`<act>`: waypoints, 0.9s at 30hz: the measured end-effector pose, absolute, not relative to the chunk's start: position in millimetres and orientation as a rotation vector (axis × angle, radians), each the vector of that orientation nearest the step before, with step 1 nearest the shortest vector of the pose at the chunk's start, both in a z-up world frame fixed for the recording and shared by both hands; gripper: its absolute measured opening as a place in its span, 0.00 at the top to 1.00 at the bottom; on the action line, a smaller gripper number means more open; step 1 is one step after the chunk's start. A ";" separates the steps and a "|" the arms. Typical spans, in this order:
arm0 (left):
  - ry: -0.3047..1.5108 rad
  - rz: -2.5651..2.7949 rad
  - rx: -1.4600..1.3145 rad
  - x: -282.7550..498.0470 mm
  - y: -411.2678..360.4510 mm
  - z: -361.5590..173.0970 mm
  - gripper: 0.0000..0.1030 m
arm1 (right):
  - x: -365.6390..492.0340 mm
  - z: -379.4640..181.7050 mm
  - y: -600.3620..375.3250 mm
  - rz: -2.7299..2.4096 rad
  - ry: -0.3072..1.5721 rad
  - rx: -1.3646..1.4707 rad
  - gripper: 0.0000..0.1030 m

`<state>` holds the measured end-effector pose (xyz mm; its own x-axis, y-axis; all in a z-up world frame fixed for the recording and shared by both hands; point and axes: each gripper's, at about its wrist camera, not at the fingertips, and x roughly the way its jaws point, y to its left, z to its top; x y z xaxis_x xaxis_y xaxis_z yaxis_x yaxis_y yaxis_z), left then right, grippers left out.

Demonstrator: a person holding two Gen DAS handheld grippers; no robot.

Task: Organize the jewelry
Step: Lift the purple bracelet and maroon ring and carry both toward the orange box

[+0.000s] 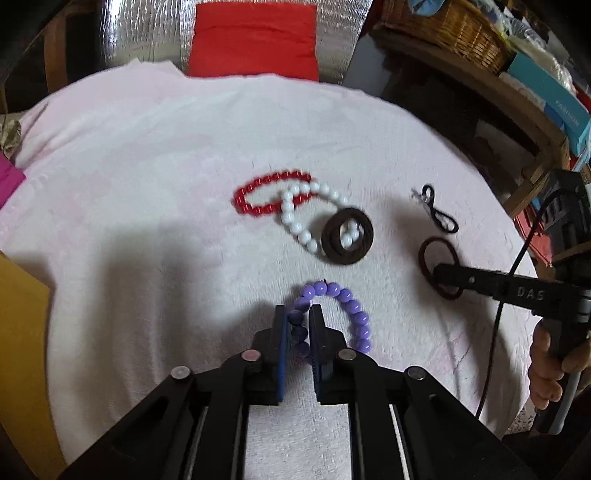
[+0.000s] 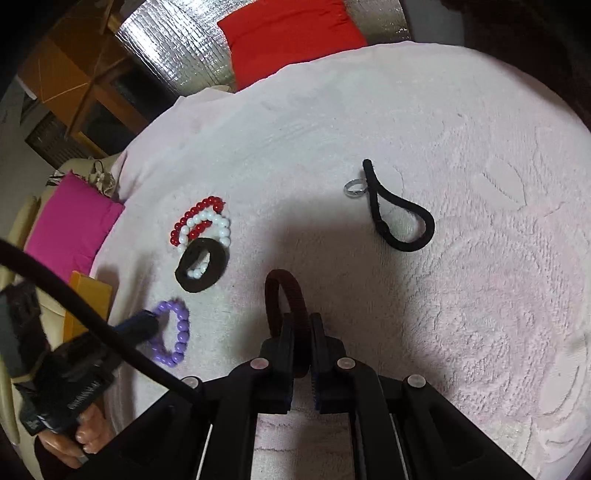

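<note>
My left gripper is shut on one side of a purple bead bracelet, also seen in the right wrist view. My right gripper is shut on a dark brown hair tie, which shows in the left wrist view too. A red bead bracelet, a white bead bracelet and a thick dark brown ring lie overlapping in the middle. A black hair tie and a small silver ring lie further off.
Everything lies on a pale pink towel over a round table. A red cushion stands behind it. A wicker basket and boxes sit on shelves to the right. A magenta cushion and an orange box lie at the left.
</note>
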<state>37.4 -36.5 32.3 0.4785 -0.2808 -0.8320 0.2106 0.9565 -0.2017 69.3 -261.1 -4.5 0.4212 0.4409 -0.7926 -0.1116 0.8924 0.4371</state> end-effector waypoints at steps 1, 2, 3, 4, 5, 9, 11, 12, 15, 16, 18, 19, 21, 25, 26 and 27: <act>1.046 -0.304 -0.084 38.8 -37.4 28.8 0.81 | 69.2 -5.3 -261.6 0.357 1.086 0.344 0.92; 1.048 -0.313 -0.097 39.0 -37.6 28.1 0.73 | 69.4 -5.9 -262.1 0.359 1.086 0.346 0.92; 1.047 -0.325 -0.111 39.0 -38.0 29.1 0.68 | 69.7 -6.6 -263.0 0.362 1.087 0.354 0.92; 1.043 -0.335 -0.123 38.2 -38.9 31.1 0.56 | 69.7 -6.8 -263.8 0.363 1.088 0.358 0.92; 1.037 -0.333 -0.123 35.5 -40.4 33.4 0.42 | 69.5 -6.8 -264.7 0.365 1.088 0.360 0.92; 1.021 -0.327 -0.054 30.9 -53.9 33.8 0.35 | 67.9 -5.8 -265.6 0.369 1.082 0.351 0.91; 1.024 -0.313 -0.024 30.7 -59.5 29.0 0.36 | 67.1 -5.4 -264.5 0.369 1.078 0.341 0.91; 1.020 -0.306 -0.008 31.2 -61.4 27.9 0.36 | 67.0 -5.2 -264.2 0.370 1.077 0.335 0.91; 0.980 -0.277 0.071 29.5 -67.7 28.4 0.67 | 66.7 -4.9 -264.3 0.371 1.074 0.329 0.91; 0.975 -0.280 0.064 29.7 -66.9 29.3 0.81 | 66.8 -5.2 -264.3 0.372 1.073 0.327 0.91; 0.968 -0.281 0.043 29.4 -63.1 31.3 0.87 | 66.2 -4.2 -264.0 0.370 1.066 0.326 0.92; 0.959 -0.280 0.040 28.5 -61.4 33.2 0.91 | 66.1 -3.7 -262.6 0.371 1.062 0.323 0.91; 0.929 -0.282 0.030 25.3 -57.9 40.3 0.91 | 65.1 -1.3 -258.9 0.382 1.048 0.309 0.92; 0.859 -0.286 -0.011 17.0 -46.1 58.9 0.91 | 63.8 3.6 -253.5 0.417 1.029 0.326 0.91; 0.852 -0.284 -0.024 15.3 -42.6 62.9 0.91 | 63.2 5.2 -251.6 0.427 1.021 0.331 0.91; 0.846 -0.279 -0.030 13.3 -40.1 66.2 0.91 | 62.5 7.5 -249.3 0.438 1.012 0.335 0.91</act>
